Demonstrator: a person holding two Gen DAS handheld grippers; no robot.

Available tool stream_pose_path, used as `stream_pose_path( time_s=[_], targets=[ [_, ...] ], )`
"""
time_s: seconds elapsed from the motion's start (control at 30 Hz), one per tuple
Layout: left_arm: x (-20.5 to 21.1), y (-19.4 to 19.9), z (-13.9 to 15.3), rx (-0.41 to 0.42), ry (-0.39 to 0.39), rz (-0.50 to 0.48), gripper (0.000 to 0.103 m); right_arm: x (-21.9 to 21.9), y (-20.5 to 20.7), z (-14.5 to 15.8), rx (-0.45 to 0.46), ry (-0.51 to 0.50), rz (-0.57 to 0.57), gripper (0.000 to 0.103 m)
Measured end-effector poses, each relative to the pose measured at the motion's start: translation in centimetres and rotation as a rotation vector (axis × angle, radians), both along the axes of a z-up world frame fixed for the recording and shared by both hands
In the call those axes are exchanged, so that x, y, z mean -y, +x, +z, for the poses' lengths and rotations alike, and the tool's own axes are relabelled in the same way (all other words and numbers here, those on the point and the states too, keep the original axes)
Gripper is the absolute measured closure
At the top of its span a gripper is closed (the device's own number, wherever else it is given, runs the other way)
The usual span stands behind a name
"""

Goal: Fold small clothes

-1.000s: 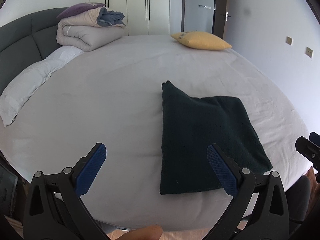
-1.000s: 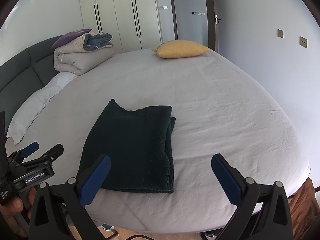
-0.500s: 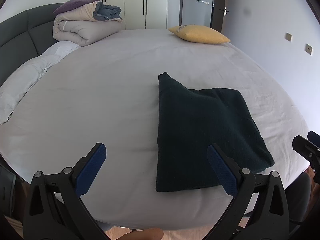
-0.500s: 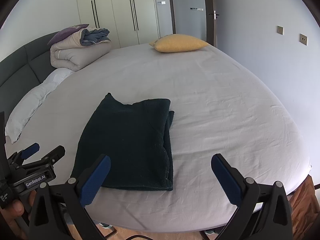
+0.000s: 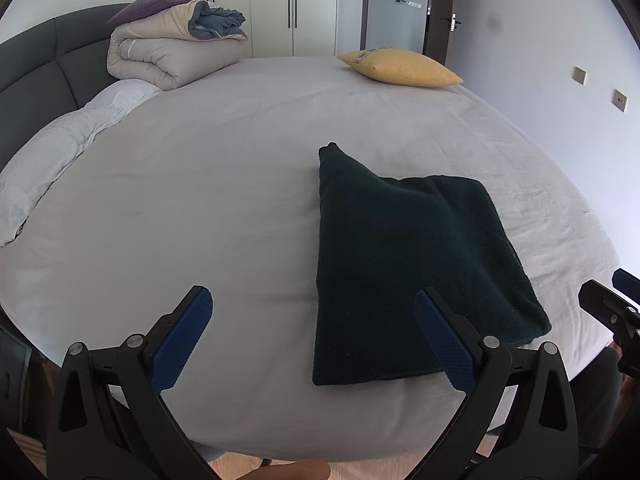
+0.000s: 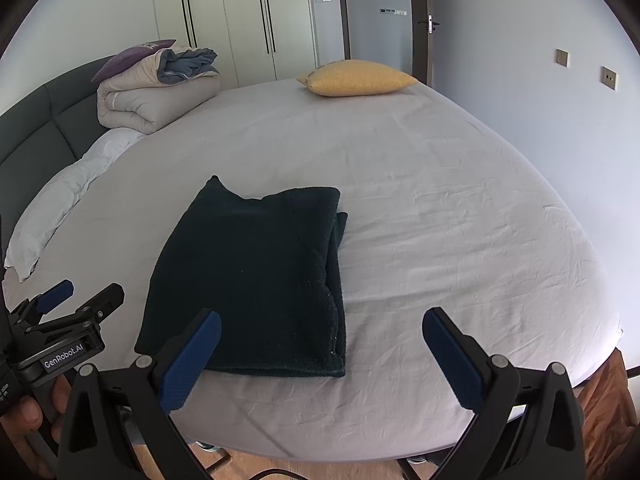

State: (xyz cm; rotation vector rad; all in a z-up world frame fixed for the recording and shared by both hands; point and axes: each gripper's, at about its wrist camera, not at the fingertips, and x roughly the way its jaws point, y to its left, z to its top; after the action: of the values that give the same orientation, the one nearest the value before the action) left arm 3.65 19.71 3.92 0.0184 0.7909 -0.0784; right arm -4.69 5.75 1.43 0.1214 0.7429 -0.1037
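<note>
Now the folding looks almost done, maybe all done. On the left, the left gripper (image 5: 312, 332) is spread wide and holds nothing. One dark cloth (image 6: 256, 276) lies folded flat near the front edge of the bed (image 6: 460, 208). On the right, the right gripper (image 6: 320, 356) is wide too, empty. Next could be one more fold or moving it away. I count one cloth, two grippers, one yellow pillow (image 6: 356, 78)

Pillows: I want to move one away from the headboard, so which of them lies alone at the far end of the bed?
The yellow pillow. The purple pillow sits on the folded quilt.
</note>
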Motion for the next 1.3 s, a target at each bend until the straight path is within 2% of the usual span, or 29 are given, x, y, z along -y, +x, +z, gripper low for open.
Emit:
stream_pose_path(
  time_s=[1.3],
  targets=[
    [0.40, -0.24, -0.58, -0.011, 0.001, -0.004, 0.000, -0.42, -0.23, -0.59, -0.009, 0.010, -0.003, 0.000]
  ],
)
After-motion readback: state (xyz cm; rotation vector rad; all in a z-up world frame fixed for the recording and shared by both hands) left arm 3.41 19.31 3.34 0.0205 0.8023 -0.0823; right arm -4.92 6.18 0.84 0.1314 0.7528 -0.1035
